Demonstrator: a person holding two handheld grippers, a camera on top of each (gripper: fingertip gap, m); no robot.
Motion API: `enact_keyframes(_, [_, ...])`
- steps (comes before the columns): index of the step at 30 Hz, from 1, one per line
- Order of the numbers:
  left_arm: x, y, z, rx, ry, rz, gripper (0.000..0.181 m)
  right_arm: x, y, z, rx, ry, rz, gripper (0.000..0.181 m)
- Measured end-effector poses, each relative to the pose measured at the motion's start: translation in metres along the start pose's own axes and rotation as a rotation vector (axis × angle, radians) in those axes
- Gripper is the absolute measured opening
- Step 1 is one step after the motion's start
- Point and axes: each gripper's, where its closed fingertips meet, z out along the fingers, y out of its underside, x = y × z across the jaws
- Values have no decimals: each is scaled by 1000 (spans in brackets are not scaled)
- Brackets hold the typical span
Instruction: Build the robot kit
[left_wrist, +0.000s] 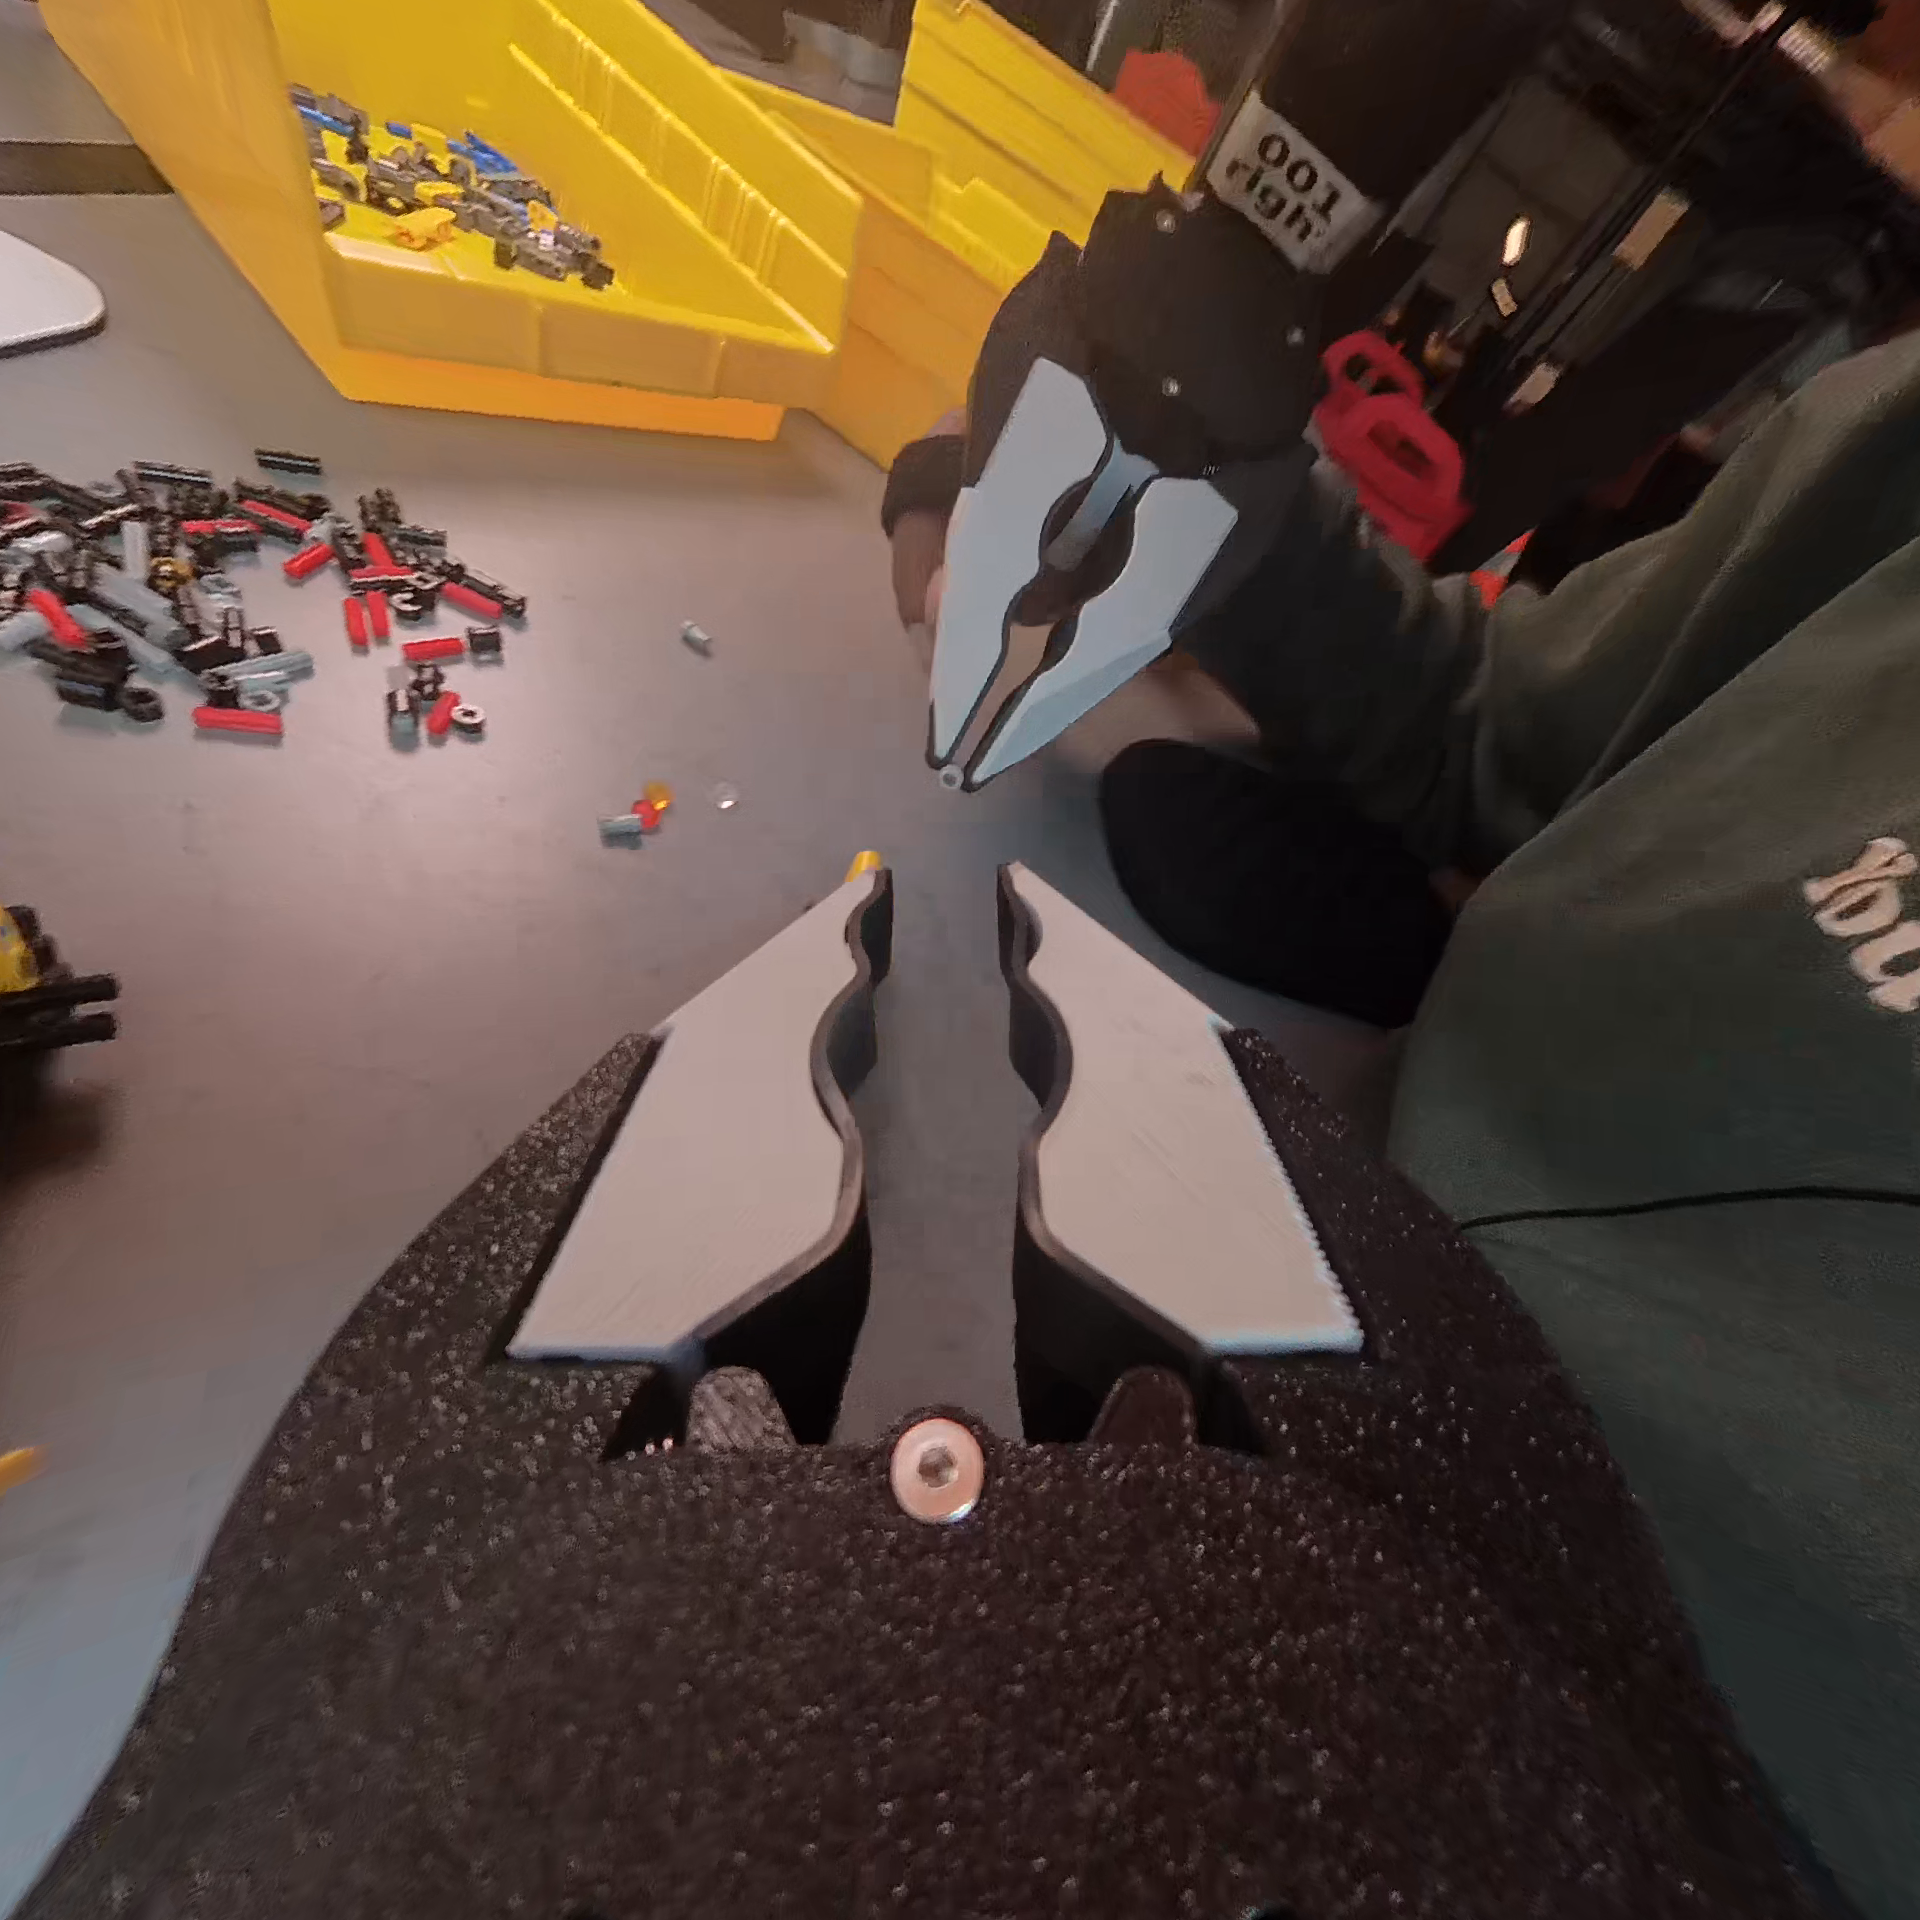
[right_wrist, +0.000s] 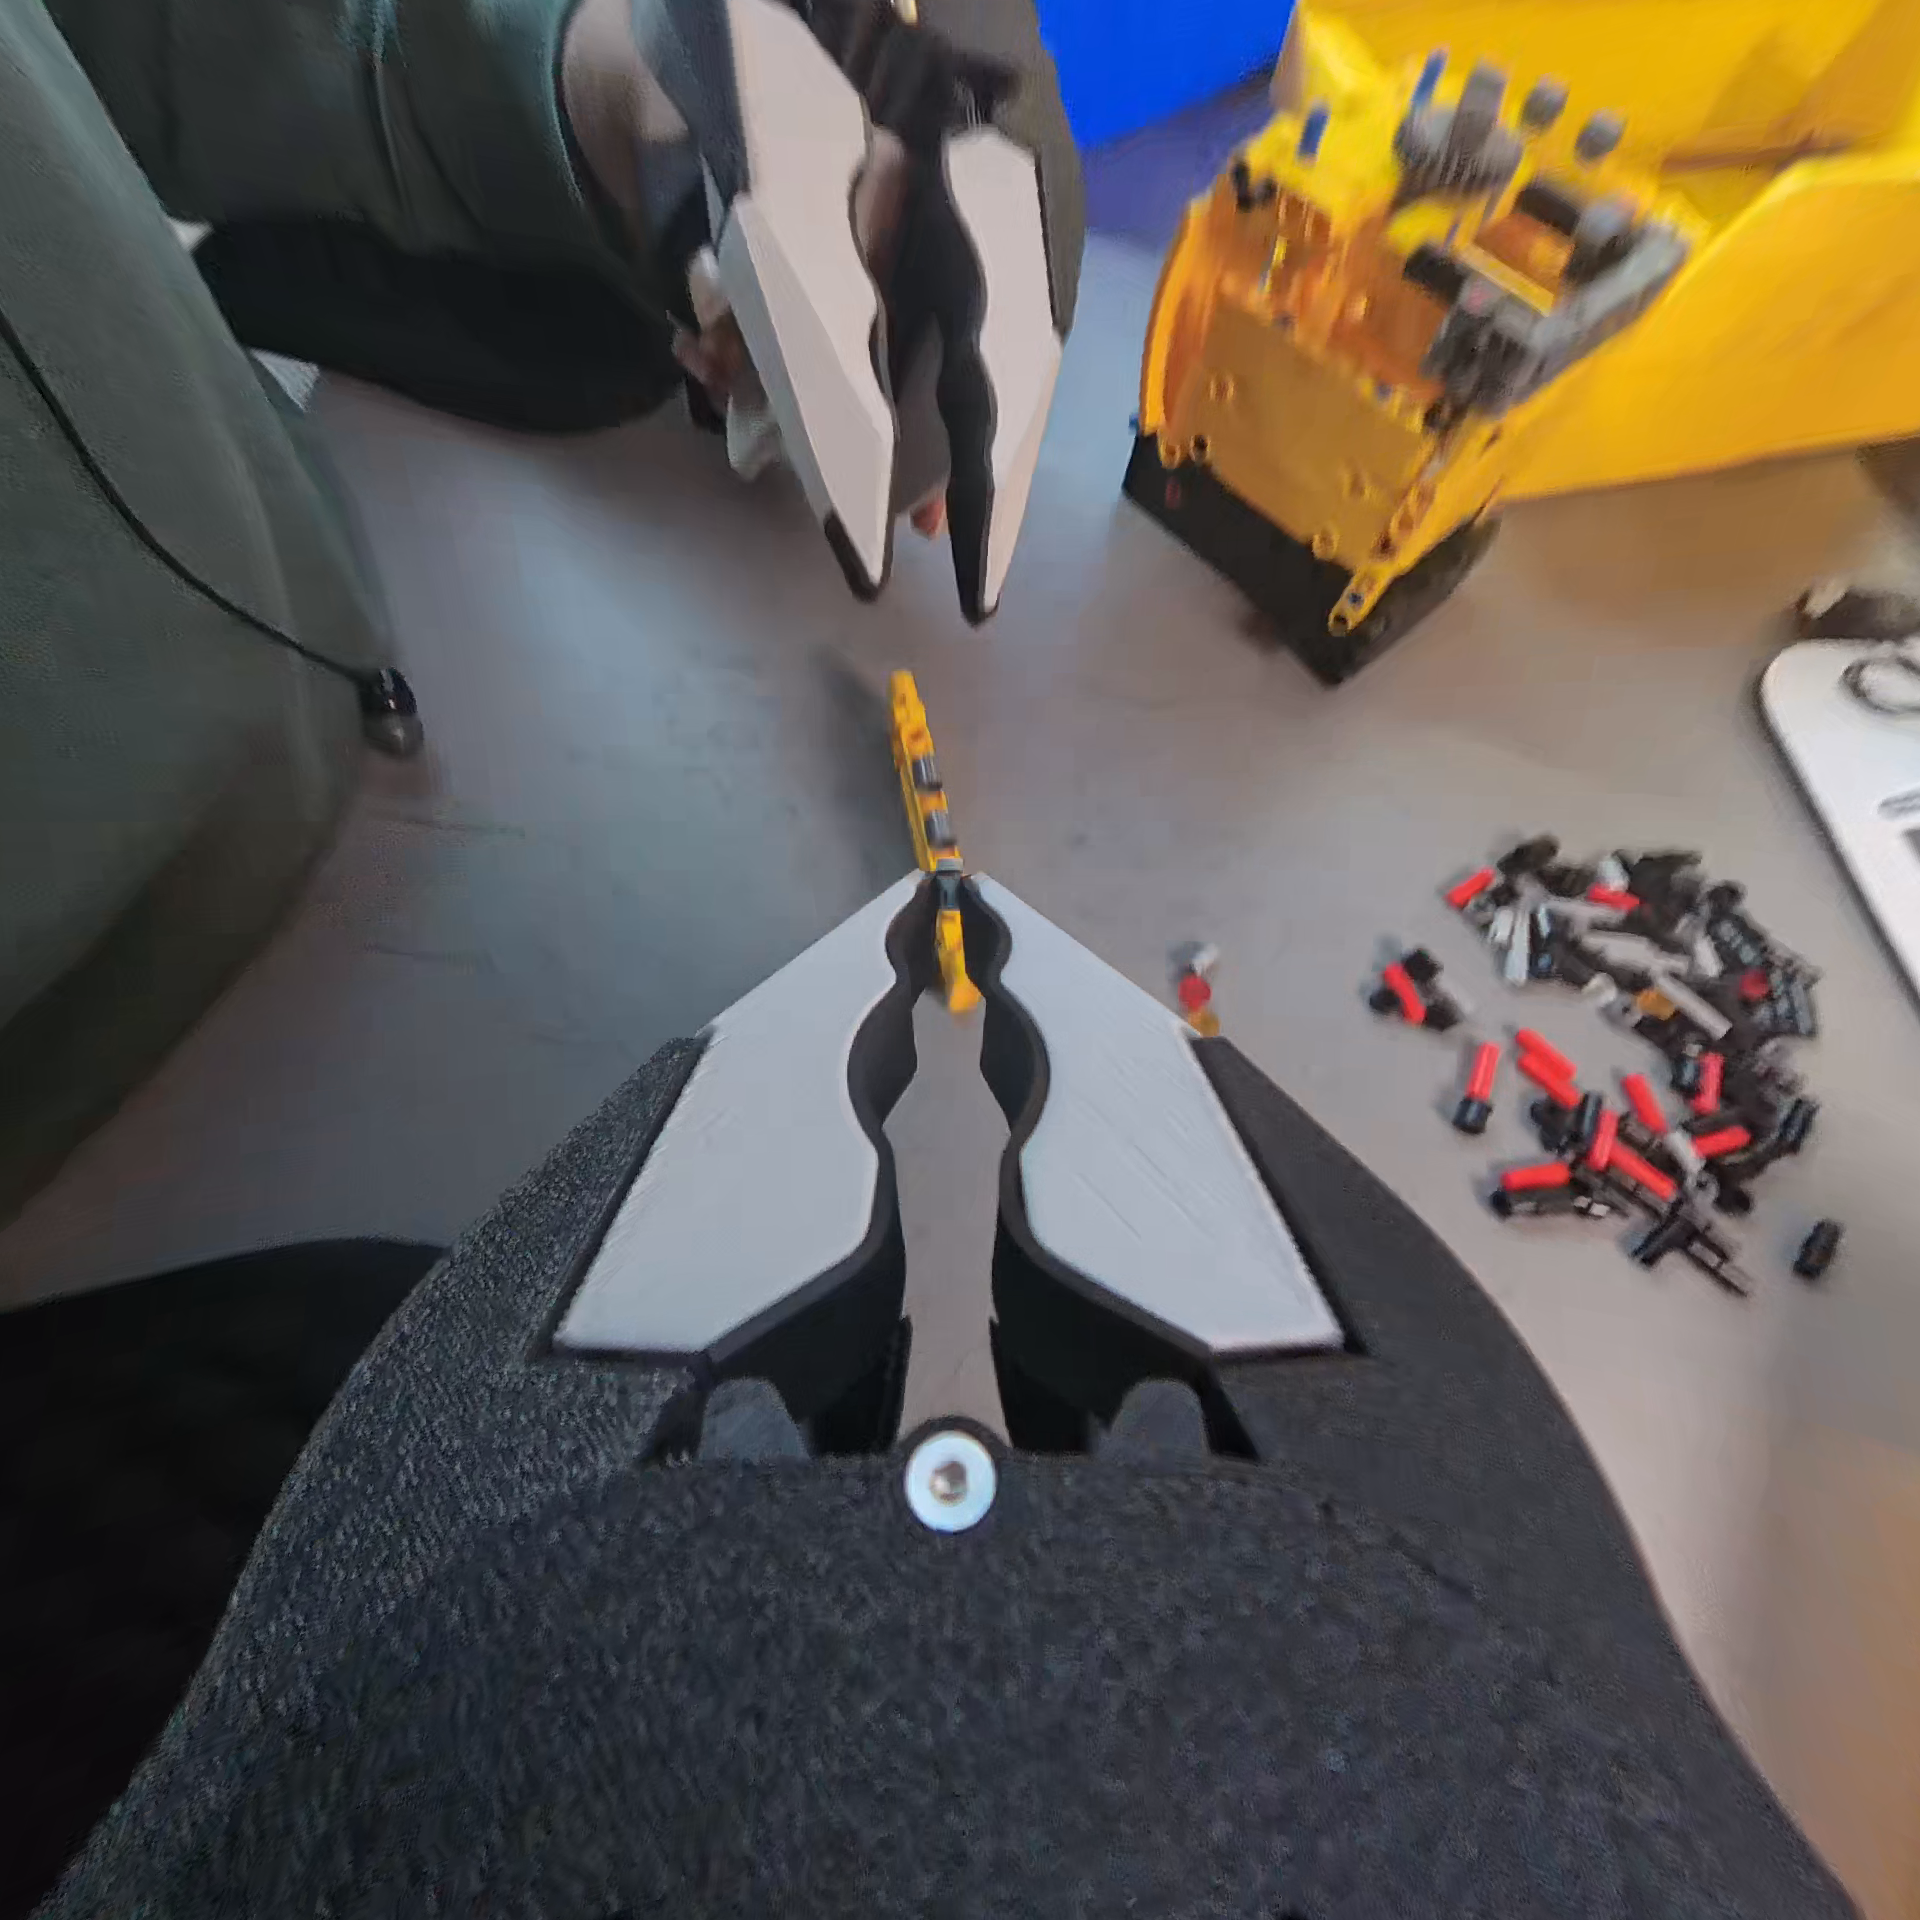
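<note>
The right gripper (right_wrist: 943, 883) is pinched tight on a thin yellow beam (right_wrist: 925, 790) with small dark pins in it, and the beam sticks out past the tips, over the grey table (right_wrist: 644, 727). The left gripper (left_wrist: 943, 883) has its two fingers apart with a gap between them, and nothing is in that gap. A small yellow tip shows just beside its left finger. The two grippers point at each other and are near but not touching. To one side on the table lies a heap of little red, black and grey pieces (right_wrist: 1631, 1049), with a few loose ones (left_wrist: 639, 810) nearer the grippers. Farther off stands a yellow and black brick-built model (right_wrist: 1351, 364). Behind the heap is a big yellow bin (left_wrist: 582, 312) with more small pieces inside. A person's dark green sleeve (left_wrist: 1662, 935) is close by.
</note>
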Motion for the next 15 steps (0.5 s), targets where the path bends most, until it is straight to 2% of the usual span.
enact_keyframes(2, [14,-10,5,57,82,-85,18,-6,-26,3,56,46,-78,4])
enact_keyframes(5, [26,-16,9,108,183,-215,17,-16,-47,11,76,88,-170,4])
enact_keyframes(8, [31,-20,6,148,237,-286,14,-20,-55,11,77,110,-206,4])
enact_keyframes(15, [37,-29,-3,199,310,-335,5,-22,-69,2,127,133,-231,4])
